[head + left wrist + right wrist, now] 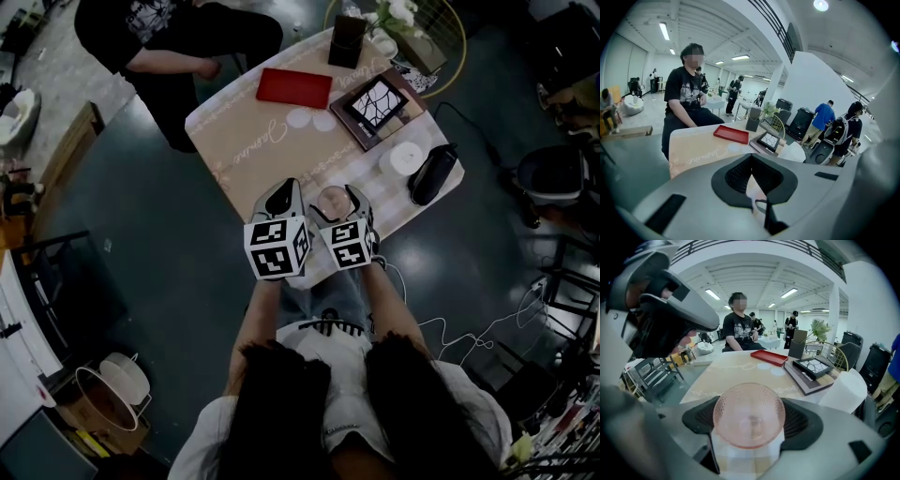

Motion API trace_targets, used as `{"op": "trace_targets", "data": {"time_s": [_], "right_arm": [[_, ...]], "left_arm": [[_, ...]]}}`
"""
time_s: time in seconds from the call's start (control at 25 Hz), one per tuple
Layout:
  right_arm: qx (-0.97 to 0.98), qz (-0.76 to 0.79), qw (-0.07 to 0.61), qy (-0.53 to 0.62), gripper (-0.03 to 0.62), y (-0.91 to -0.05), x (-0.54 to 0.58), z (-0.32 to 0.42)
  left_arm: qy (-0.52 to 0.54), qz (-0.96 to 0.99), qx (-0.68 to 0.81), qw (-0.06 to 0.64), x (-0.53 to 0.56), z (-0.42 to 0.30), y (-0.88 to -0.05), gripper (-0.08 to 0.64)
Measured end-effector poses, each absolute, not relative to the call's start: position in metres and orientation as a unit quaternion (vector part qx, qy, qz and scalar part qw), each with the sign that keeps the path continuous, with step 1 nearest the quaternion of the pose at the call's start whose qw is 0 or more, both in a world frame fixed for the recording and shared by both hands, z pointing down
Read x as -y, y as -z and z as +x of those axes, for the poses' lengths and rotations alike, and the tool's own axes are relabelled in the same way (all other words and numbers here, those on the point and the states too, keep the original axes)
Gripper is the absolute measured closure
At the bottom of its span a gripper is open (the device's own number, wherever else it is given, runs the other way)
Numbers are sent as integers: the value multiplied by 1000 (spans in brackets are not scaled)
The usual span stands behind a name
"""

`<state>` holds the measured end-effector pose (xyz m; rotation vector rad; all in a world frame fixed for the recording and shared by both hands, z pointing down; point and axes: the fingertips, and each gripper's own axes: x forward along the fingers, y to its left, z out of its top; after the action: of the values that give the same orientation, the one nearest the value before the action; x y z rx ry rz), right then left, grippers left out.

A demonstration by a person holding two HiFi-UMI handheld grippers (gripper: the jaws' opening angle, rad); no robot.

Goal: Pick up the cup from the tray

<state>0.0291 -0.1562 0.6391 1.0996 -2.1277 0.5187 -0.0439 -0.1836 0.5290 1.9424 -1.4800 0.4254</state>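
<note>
A pink, dimpled glass cup [749, 414] sits between the black pads of my right gripper [750, 417], which is shut on it, with the cup's mouth facing the camera. In the head view the cup [330, 199] is held over the near edge of the beige table [244, 141], inside the right gripper [337, 202]. My left gripper [284, 195] is close beside it on the left. Its jaws [752, 180] stand together with nothing between them. The red tray [294, 88] lies bare at the table's far side, also seen as the red tray [769, 357].
A seated person [178, 42] is at the table's far left corner. A dark book with a patterned cover [380, 108], two white discs [309, 119], a white roll [405, 157], a black case [431, 173] and a dark box [347, 39] fill the right half.
</note>
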Motion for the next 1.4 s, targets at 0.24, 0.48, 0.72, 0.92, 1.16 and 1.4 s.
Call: {"op": "trace_targets", "data": {"time_s": [0.24, 0.48, 0.72, 0.92, 1.16, 1.4], "right_arm": [[818, 417, 333, -216, 192, -640, 156, 31], [832, 419, 290, -219, 192, -613, 157, 27], [834, 449, 250, -200, 192, -569, 164, 28], [825, 490, 213, -184, 285, -533, 174, 36], [813, 527, 182, -170, 572, -498, 179, 43], [805, 537, 183, -171, 583, -485, 173, 38]], "left_arm": [[-164, 745, 561, 322, 181, -43, -525, 554], [-165, 739, 567, 324, 174, -51, -526, 554], [-154, 751, 563, 309, 170, -48, -509, 554], [-144, 756, 563, 301, 166, -48, -499, 554], [-131, 763, 561, 292, 162, -48, -486, 554], [-117, 772, 558, 281, 160, -48, -473, 554]]}}
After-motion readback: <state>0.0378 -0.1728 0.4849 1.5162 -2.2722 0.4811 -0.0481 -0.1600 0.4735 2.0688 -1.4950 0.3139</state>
